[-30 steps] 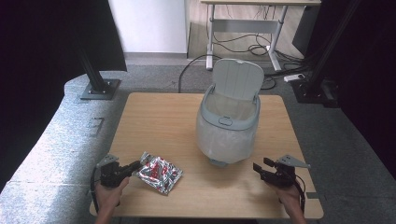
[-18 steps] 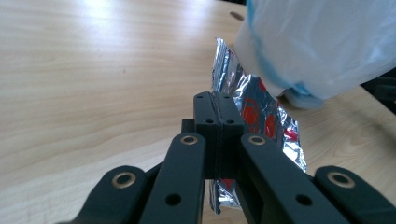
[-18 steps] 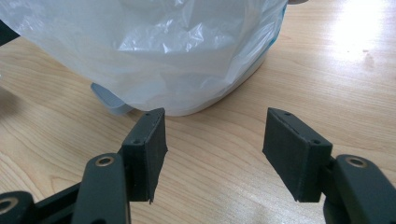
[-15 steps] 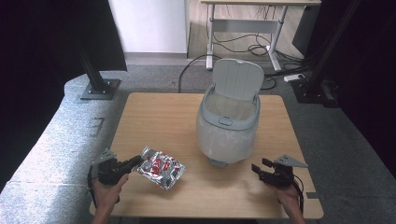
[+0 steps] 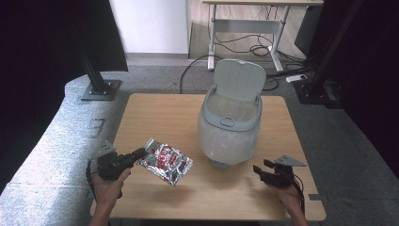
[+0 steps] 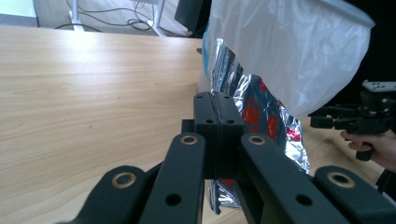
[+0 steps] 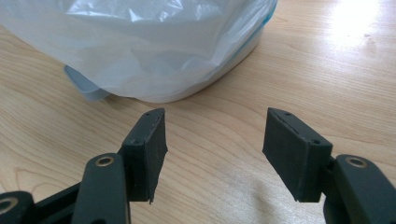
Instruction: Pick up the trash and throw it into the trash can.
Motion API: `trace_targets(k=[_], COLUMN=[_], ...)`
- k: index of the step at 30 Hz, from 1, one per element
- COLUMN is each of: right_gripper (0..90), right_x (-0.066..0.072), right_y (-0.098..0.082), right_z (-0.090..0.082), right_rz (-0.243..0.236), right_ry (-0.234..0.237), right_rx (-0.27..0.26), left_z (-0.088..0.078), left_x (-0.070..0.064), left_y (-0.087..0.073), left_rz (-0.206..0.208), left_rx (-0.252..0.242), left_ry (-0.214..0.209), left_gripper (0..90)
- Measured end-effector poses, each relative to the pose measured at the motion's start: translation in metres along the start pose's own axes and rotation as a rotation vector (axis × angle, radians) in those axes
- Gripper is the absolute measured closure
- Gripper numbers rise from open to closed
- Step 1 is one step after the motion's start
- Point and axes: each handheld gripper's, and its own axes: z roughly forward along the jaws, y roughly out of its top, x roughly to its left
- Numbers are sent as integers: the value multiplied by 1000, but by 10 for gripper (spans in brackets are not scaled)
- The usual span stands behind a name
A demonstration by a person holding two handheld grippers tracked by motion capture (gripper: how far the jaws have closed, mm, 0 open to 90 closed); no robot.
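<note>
A silver foil snack packet (image 5: 164,161) with red print hangs just above the table's front left, casting a shadow below it. My left gripper (image 5: 139,154) is shut on the packet's left edge; in the left gripper view the jaws press together on the crinkled foil packet (image 6: 254,109). A small grey bin (image 5: 230,120) lined with a clear plastic bag stands at the table's middle right, its lid raised. My right gripper (image 5: 260,170) rests low at the front right, open, with nothing between its fingers (image 7: 149,142). The bin's bagged base (image 7: 154,51) lies just ahead of it.
The wooden table (image 5: 160,113) has bare room at the back left and along the front. Black stand feet (image 5: 99,89) sit on the grey floor mat to the left. A desk frame with cables (image 5: 244,42) stands behind.
The left gripper has lifted the foil packet off the table and carried it slightly right. The right gripper has stayed nearly still.
</note>
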Motion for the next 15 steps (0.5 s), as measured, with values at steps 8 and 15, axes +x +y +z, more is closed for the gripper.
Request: trace_targets(k=[8, 15], right_gripper=[381, 380], right_x=[-2, -1], right_y=[-2, -4], right_z=[4, 9], right_rz=[-18, -30], right_ry=[-23, -27], right_rx=[25, 49], left_z=[0, 2], left_x=[-7, -13], left_y=[13, 25], left_rz=[12, 24], left_rx=[-9, -9], left_ry=[-11, -9], left_gripper=[900, 900])
